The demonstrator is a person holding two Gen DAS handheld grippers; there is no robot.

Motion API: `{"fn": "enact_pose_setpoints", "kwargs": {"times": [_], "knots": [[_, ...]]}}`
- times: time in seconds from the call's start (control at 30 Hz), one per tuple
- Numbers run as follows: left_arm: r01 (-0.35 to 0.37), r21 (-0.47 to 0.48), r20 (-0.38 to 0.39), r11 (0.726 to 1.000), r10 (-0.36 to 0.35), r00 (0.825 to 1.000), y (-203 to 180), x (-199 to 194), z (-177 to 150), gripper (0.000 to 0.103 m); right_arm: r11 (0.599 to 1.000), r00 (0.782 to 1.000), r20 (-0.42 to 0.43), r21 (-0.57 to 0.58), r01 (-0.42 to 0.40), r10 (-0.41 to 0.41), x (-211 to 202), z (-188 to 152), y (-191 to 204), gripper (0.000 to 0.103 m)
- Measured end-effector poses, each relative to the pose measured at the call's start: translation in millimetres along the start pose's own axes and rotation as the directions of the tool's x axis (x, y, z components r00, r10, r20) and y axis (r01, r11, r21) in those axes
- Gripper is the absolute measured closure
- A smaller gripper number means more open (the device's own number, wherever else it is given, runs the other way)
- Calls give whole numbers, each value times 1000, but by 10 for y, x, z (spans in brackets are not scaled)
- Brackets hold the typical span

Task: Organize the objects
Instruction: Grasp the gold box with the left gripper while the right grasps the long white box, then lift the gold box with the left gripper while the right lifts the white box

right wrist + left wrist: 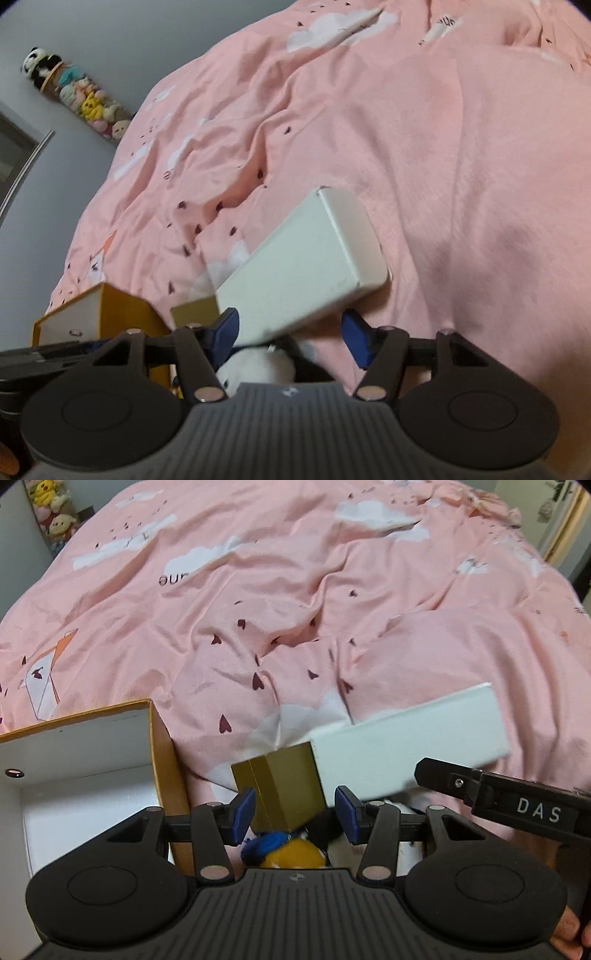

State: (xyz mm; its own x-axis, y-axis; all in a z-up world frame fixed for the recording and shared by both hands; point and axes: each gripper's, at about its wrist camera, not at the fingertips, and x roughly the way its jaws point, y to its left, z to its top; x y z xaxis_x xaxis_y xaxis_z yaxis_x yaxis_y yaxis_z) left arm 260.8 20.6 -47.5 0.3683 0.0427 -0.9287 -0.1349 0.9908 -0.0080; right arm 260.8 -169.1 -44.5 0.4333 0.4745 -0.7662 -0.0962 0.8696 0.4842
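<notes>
Pink bed [369, 590] w/ open orange box [92, 746] at left, apparently empty. Left gripper [294, 814] spread around gold box [284, 786], not pinching. Right gripper [291, 334] spread near white box [306, 266]. Plush toys [291, 853] lie beneath. Organizing looks barely begun.

Left gripper [295, 814] jaws spread wide; right gripper [291, 334] jaws likewise apart, side by side.
</notes>
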Motion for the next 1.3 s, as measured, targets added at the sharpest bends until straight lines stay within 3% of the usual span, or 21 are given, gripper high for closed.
{"fn": "enact_pose_setpoints", "kwargs": {"times": [0.13, 0.3, 0.43, 0.57, 0.73, 0.8, 0.97, 1.17, 1.3], "knots": [[-34, -16, -36, 999, 33, 999, 18, 145, 68, 46, 999, 1000, -8, 30, -20, 20, 199, 29, -63, 40], [-75, -5, -39, 997, 75, 996, -15, 208, 102, 39, 995, 998, -10, 79, -61, 62, 368, 80, -162, 39], [-126, 32, -42, 992, 127, 991, -85, 262, 123, 36, 995, 997, 20, 63, -76, 75, 339, 68, -133, 49], [-155, 51, -53, 987, 157, 986, -125, 296, 141, 34, 995, 988, 119, 21, -100, 96, 102, 89, -101, 66], [-177, 74, -81, 981, 182, 980, -203, 357, 167, 32, 997, 952, 298, -56, -51, 65, -300, 119, -62, 69], [-152, 75, -104, 985, 160, 982, -256, 401, 157, 32, 996, 942, 332, -82, -25, 51, -400, 133, -92, 69], [-217, 92, -156, 972, 229, 961, -341, 597, 155, 29, 996, 953, 297, -82, -43, 66, -377, 140, -238, 69], [-203, 54, -227, 978, 210, 951, -297, 828, 208, 14, 993, 954, 288, -100, -58, 84, -378, 145, -252, 69], [-213, 29, -223, 977, 214, 951, -267, 877, 216, 18, 992, 956, 279, -112, -63, 92, -351, 135, -260, 69]]}}
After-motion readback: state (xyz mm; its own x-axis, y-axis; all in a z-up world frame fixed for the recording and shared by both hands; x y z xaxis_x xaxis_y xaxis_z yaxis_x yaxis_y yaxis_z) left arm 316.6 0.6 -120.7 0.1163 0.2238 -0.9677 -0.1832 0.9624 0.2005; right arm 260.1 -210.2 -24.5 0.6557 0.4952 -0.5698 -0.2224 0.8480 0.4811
